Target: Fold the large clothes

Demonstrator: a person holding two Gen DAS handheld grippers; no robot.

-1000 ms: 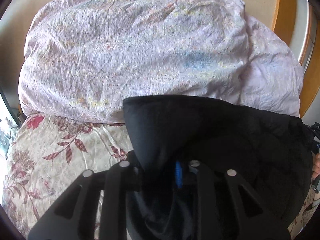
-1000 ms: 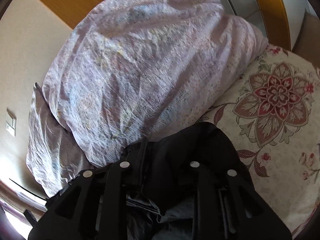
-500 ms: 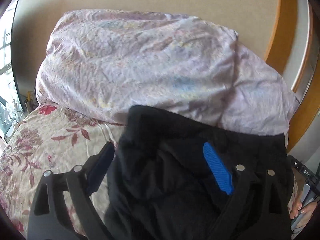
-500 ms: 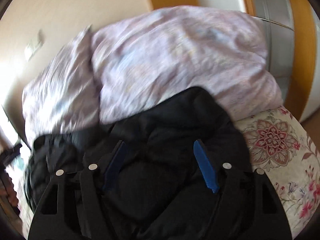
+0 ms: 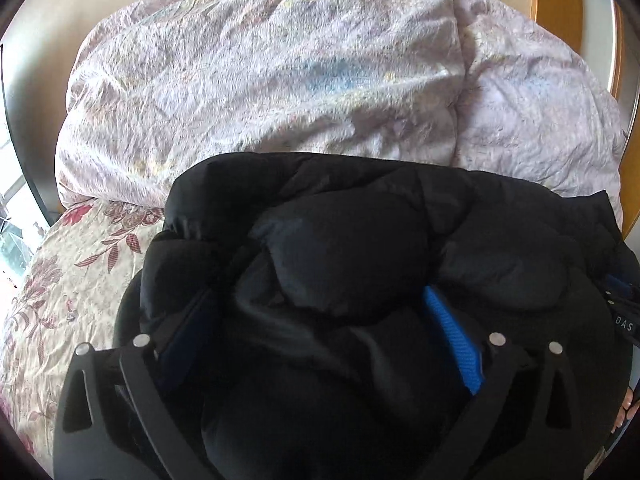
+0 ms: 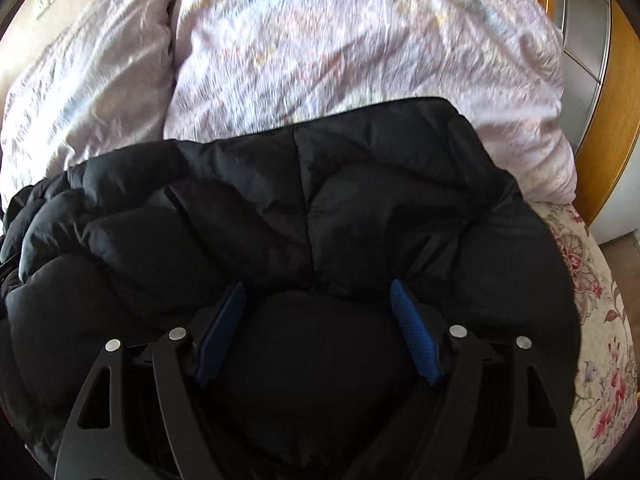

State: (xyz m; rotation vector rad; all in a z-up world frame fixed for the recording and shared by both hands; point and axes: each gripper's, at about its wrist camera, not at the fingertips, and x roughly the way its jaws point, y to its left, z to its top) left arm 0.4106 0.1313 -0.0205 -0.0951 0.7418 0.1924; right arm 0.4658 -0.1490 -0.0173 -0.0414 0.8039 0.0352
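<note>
The black puffer jacket (image 5: 360, 248) is lying bunched on the flowered bedsheet (image 5: 60, 280), against the pale quilt (image 5: 260, 80). The left gripper (image 5: 320, 328) and right gripper (image 6: 320, 328) have just been opening; padding is bulging between their wide, unpressing jaws.

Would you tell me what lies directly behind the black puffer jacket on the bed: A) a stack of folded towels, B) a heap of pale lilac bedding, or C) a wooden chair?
B: the black puffer jacket butts against crumpled pale lilac bedding.
</note>
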